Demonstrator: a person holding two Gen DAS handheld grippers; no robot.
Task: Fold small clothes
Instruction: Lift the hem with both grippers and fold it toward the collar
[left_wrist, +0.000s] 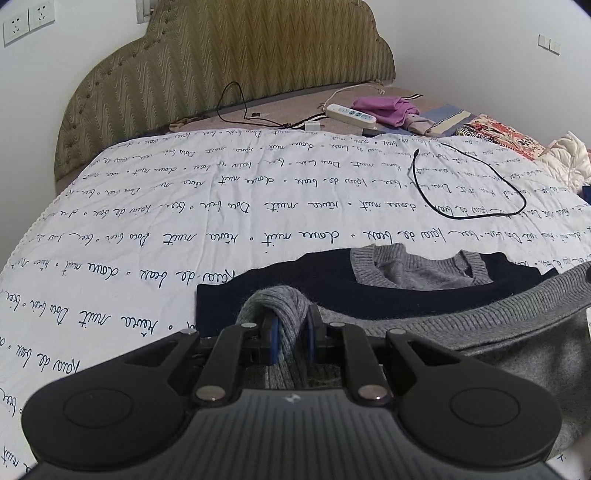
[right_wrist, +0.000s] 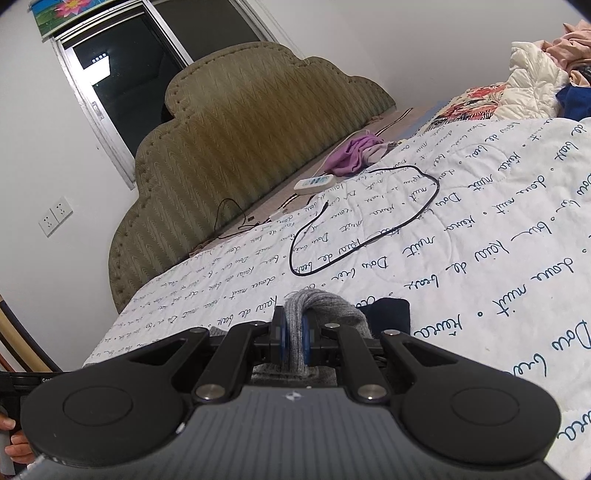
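Observation:
A small grey knit sweater (left_wrist: 480, 325) with a navy band across the chest lies on the white script-printed quilt (left_wrist: 184, 206). Its grey collar (left_wrist: 417, 269) faces the headboard. My left gripper (left_wrist: 291, 332) is shut on a bunched ribbed grey edge of the sweater, pinched between the blue pads. In the right wrist view my right gripper (right_wrist: 294, 332) is likewise shut on a ribbed grey fold of the sweater (right_wrist: 325, 306), with a navy part showing just beyond it. Most of the garment is hidden under both grippers.
A looped black cable (left_wrist: 469, 184) lies on the quilt beyond the sweater. By the green padded headboard (left_wrist: 229, 70) sit a white power strip (left_wrist: 351, 112) and purple cloth (left_wrist: 384, 109). Piled clothes (right_wrist: 535, 81) fill the far right. A person's hand (right_wrist: 14, 439) shows at the lower left.

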